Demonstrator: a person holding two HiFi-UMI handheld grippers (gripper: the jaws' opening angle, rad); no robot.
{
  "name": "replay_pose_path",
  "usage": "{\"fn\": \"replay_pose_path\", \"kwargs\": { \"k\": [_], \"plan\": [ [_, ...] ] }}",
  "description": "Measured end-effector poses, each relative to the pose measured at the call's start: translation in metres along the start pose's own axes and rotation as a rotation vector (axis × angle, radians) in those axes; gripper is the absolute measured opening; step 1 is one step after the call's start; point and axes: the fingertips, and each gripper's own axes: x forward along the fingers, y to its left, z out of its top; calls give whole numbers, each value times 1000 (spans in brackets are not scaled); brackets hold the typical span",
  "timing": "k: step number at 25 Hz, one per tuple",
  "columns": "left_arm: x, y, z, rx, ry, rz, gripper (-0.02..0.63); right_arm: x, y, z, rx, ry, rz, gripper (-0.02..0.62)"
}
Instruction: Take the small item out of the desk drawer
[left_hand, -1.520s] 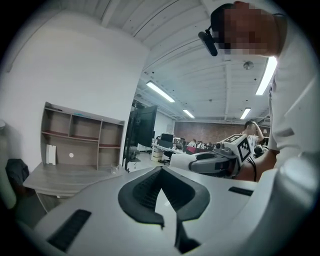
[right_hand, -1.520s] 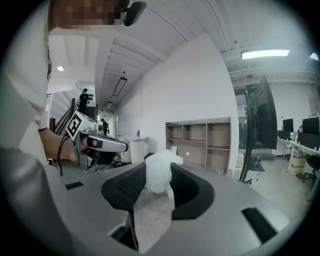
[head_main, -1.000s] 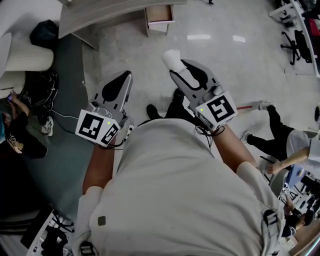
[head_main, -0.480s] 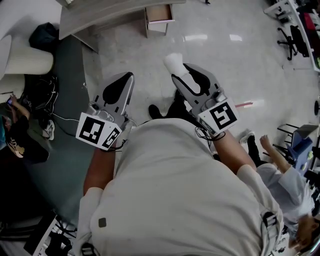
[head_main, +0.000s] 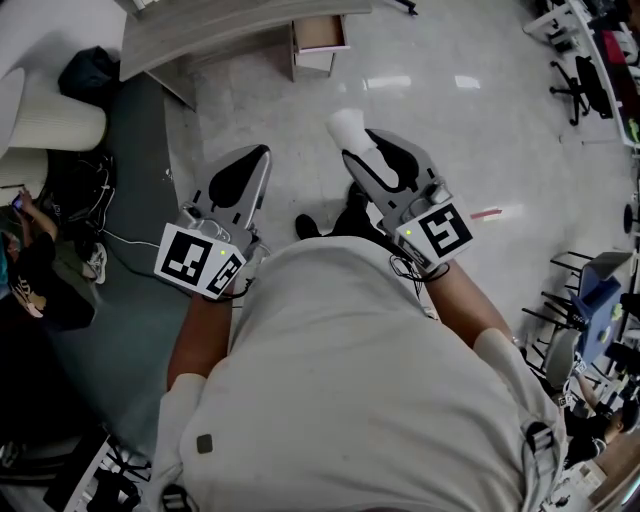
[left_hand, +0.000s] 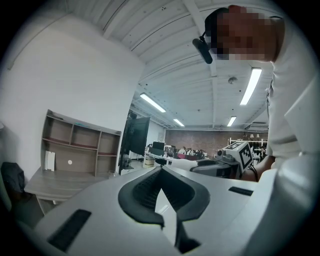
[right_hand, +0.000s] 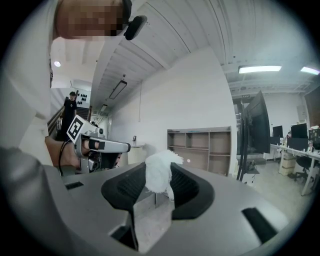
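My right gripper (head_main: 352, 140) is shut on a small white fluffy item (head_main: 345, 124), held up at chest height over the floor. In the right gripper view the white tuft (right_hand: 159, 172) sits pinched between the dark pads. My left gripper (head_main: 256, 152) hangs level beside it, to the left, and its jaws meet at the tip with nothing between them (left_hand: 161, 170). The desk (head_main: 200, 30) runs along the top of the head view, with its open drawer (head_main: 320, 32) well ahead of both grippers; I see nothing inside it.
A black bag (head_main: 88, 68) and a white seat (head_main: 55, 120) lie at far left, with a seated person (head_main: 30, 260) below them. Office chairs (head_main: 585, 75) stand at right. A small red strip (head_main: 487, 212) lies on the floor. A wooden shelf unit (right_hand: 200, 145) stands against the wall.
Both grippers keep almost the same pose, the right one still on the white item. The people at the right edge have moved out of the head view.
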Motion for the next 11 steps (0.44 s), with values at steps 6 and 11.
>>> {"fn": "replay_pose_path", "kwargs": {
  "k": [6, 11],
  "plan": [
    [1, 5, 2, -2, -9, -1, 15, 6, -3, 1, -3, 2, 4, 160],
    [3, 7, 7, -1, -14, -3, 15, 9, -5, 4, 1, 4, 6, 158]
  ]
}}
